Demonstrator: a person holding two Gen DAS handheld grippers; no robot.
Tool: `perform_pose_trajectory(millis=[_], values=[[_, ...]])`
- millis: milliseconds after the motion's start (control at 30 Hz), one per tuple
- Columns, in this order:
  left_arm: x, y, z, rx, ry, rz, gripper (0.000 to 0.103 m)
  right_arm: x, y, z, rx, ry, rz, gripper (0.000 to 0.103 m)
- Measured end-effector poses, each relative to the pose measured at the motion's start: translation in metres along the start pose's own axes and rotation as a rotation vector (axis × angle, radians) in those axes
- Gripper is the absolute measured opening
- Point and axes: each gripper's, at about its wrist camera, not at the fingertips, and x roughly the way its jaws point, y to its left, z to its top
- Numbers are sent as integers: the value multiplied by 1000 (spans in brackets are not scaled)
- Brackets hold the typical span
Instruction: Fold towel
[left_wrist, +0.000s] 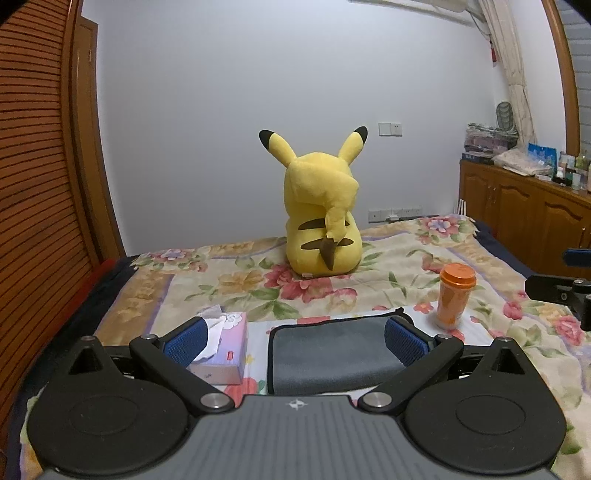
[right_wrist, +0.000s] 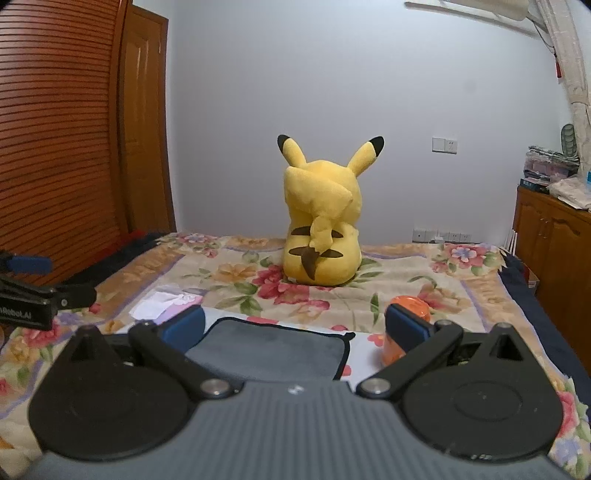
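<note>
tissue box (left_wrist: 223, 350): lower left of centre in the left wrist view, just beside the towel's left edge, partly behind the left gripper's left finger; white tissue sticking out the top.
orange cup (left_wrist: 455, 300): upright with lid on, right of centre, near the towel's far right corner; in the right wrist view it's mostly hidden behind the right finger.
plush toy (left_wrist: 320, 218): yellow, sits mid-frame on the floral bedspread (left_wrist: 388, 266), back to the camera, well beyond the towel.
cabinet (left_wrist: 524, 210): wooden, right edge of frame, clutter on top.
towel (left_wrist: 332, 354): grey with dark piping, lies flat on the bedspread, bottom centre in both views, near edge cut off by the gripper bodies. Looks already doubled over, can't confirm.
left gripper (left_wrist: 295, 341): jaws spread wide, holding nothing, over the towel.
right gripper (right_wrist: 295, 330): jaws spread wide, holding nothing; towel sits between and below the fingers, whether they touch it I can't tell.
</note>
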Motion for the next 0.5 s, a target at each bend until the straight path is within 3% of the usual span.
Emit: perform_pose_trajectory(millis=[500], values=[[-27, -16, -37, 8, 22, 6, 103, -27, 6, -31, 18, 11, 8, 103]])
